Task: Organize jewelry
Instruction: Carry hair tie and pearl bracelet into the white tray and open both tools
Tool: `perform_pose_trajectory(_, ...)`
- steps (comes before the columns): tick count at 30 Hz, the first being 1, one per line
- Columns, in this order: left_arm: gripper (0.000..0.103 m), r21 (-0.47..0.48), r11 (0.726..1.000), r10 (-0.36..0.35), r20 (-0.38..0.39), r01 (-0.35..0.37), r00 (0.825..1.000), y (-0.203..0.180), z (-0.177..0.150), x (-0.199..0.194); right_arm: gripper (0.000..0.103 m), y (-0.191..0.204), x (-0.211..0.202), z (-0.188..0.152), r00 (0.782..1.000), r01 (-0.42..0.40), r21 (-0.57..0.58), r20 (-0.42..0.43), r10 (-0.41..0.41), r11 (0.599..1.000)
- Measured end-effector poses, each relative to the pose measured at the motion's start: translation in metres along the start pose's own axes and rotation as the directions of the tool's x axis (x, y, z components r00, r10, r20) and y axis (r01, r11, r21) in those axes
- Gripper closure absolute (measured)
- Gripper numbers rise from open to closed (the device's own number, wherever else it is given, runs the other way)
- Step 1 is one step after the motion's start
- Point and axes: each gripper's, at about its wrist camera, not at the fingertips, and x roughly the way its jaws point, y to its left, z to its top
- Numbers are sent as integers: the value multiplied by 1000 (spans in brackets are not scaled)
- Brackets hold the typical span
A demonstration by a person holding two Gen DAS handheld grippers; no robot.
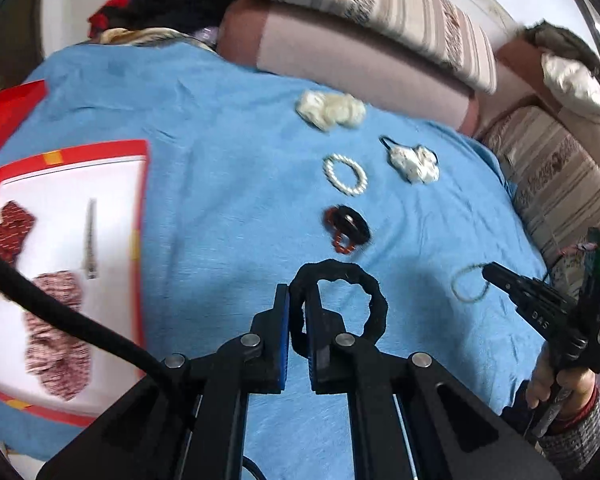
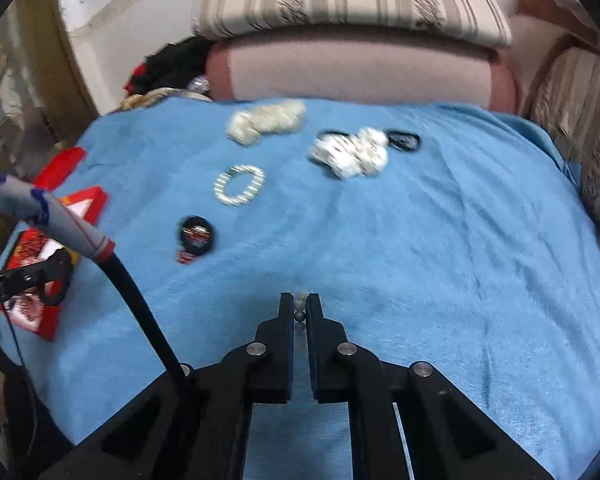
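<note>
Both grippers clamped: left gripper on scrunchie, right gripper on bracelet; thin bead-hold may slip toward 6 o'clock.

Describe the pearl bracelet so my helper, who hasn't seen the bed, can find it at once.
On the blue blanket, look in the loose row of accessories right of the red-rimmed tray. The pearl bracelet lies flat between a cream fabric scrunchie and a black-and-red piece. It alone is an open ring of white beads.

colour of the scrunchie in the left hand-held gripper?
Black scrunchie, clamped in the left hand-held gripper; clearest in the left wrist view.
</note>
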Motion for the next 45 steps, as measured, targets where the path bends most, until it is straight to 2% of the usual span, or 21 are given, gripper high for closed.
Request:
perform_pose_trajectory(9,96,-93,990,108,62,-102,992,67,-2,-43,97,73,-12,26,990,-137,-89,0,138,987)
perform_pose_trajectory(16,96,-195,963,204,65,-188,977,141,6,-58,97,165,8,54,971,-237,-212,-34,235,948)
perform_pose_trajectory(20,96,-226,949,236,50,-219,970,173,19,-56,97,220,25,67,956,-294,-271,-62,288,917)
perform_pose_trajectory(26,96,-252,931,276,17,-263,961,215,51,-30,96,301,62,86,923,-386,-319,-134,362,866)
perform_pose_trajectory(30,96,-274,915,304,-9,-295,953,245,69,-10,96,334,93,94,905,-423,-321,-185,382,847)
perform_pose_trajectory(36,96,-332,891,314,-43,-310,948,290,81,13,96,352,147,104,875,-469,-237,-258,410,851)
perform_pose_trajectory(45,96,-331,897,296,-43,-293,954,295,86,26,96,339,196,104,894,-404,-184,-288,344,896)
